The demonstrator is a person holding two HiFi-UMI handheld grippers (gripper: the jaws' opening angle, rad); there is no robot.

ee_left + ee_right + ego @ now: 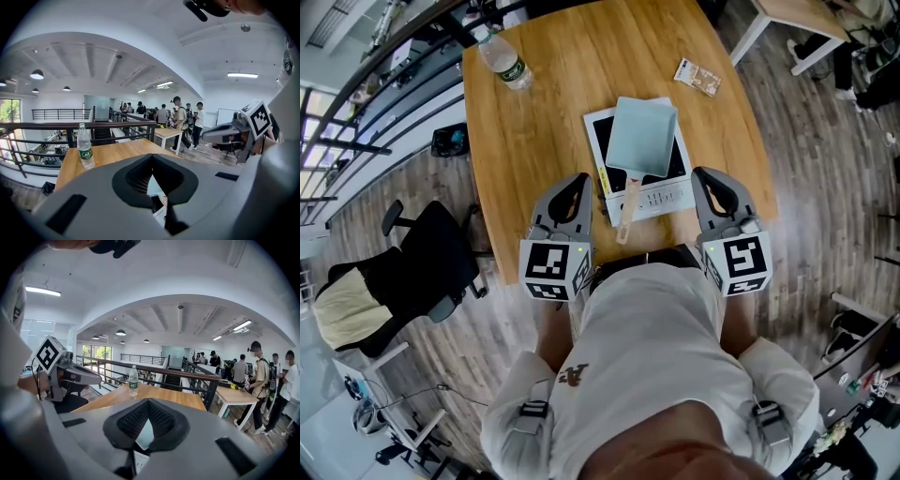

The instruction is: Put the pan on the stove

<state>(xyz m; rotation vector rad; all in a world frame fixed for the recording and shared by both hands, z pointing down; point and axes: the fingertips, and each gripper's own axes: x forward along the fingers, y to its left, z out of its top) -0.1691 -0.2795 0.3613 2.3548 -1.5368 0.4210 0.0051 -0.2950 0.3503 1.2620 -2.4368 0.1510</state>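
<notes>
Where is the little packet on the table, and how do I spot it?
Find the wooden table. Near its far right corner, past the stove with the pale blue pan, lies the packet. It is the only small, flat, beige thing; the bottle stands at the far left corner.

hidden: stove [661, 197] top under pan [642, 136] | unreadable: packet [697, 77] print
</notes>
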